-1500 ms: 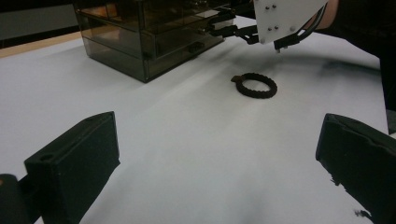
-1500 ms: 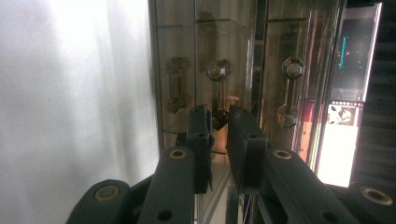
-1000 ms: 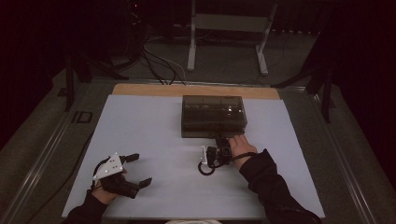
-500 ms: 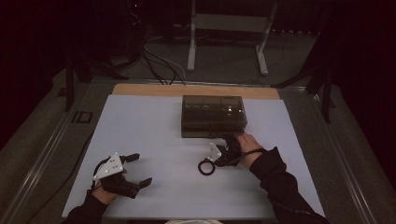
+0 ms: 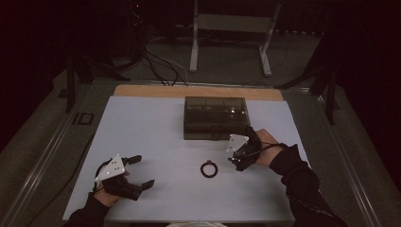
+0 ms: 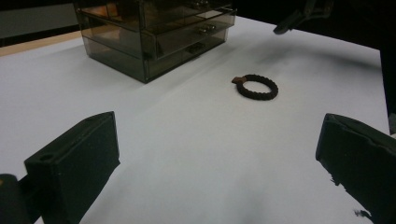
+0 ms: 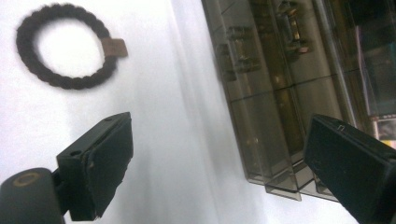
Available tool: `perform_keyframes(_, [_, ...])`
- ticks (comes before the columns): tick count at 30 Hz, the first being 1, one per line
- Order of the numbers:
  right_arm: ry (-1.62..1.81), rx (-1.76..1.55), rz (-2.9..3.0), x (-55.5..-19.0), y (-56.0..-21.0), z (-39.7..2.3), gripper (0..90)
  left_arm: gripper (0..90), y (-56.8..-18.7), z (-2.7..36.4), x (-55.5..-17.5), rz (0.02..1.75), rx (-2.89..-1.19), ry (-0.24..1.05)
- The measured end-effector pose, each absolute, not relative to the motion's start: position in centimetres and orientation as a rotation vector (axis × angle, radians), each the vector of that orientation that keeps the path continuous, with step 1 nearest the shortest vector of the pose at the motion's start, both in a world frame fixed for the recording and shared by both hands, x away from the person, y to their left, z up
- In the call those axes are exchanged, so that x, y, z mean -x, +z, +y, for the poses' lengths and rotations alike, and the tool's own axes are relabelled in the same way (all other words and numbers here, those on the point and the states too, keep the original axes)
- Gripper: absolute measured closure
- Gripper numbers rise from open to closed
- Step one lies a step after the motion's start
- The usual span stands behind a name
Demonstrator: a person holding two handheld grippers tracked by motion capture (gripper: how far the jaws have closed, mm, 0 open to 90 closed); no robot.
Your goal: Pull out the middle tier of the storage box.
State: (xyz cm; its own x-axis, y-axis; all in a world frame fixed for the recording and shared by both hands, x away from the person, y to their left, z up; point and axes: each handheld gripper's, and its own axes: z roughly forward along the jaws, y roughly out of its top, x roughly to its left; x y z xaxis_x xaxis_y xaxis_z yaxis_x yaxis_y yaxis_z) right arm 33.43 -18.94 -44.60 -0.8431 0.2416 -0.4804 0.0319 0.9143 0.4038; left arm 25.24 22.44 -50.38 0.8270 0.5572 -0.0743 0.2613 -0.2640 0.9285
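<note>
Lying flat on the white surface (image 5: 156, 142), the hair tie (image 5: 208, 169) is sitting loose, near the drawer box (image 5: 216, 117). Right tongs (image 5: 235, 159), empty, have just been opening; left tongs (image 5: 140, 170) are gaping, empty. Risk: regrasping could be skidding the tie or clipping the box.

Before us, a table with a white top (image 5: 151, 127) and a strip of bare wood (image 5: 151, 91) along its far edge. On the white surface we find a smoked, see-through drawer box (image 5: 215, 117) standing toward the far side, its small drawers facing us. Nearer to us, a dark braided hair tie (image 5: 208, 169) with a small brown tag lies flat on the white, apart from the box. In the left gripper view the same tie (image 6: 256, 87) rests right of the box (image 6: 154, 32).
</note>
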Motion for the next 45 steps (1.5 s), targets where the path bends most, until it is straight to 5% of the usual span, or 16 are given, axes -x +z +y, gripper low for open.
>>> perform_keyframes(24, [0.67, -0.233, 2.79, -36.5, -40.9, -22.9, 15.3, 0.9, -50.2, 22.8, -25.1, 0.632, -1.848, 0.339])
perform_keyframes(35, [0.772, -0.056, 2.684, -37.7, -41.7, -21.9, 54.3, 0.8, -50.1, 21.8, -24.8, 0.592, -1.906, 0.345])
perform_keyframes(45, [0.665, -0.003, 2.768, -41.1, -43.1, -21.3, 66.8, 0.9, -50.3, 22.0, -24.8, 0.577, -1.911, 0.343])
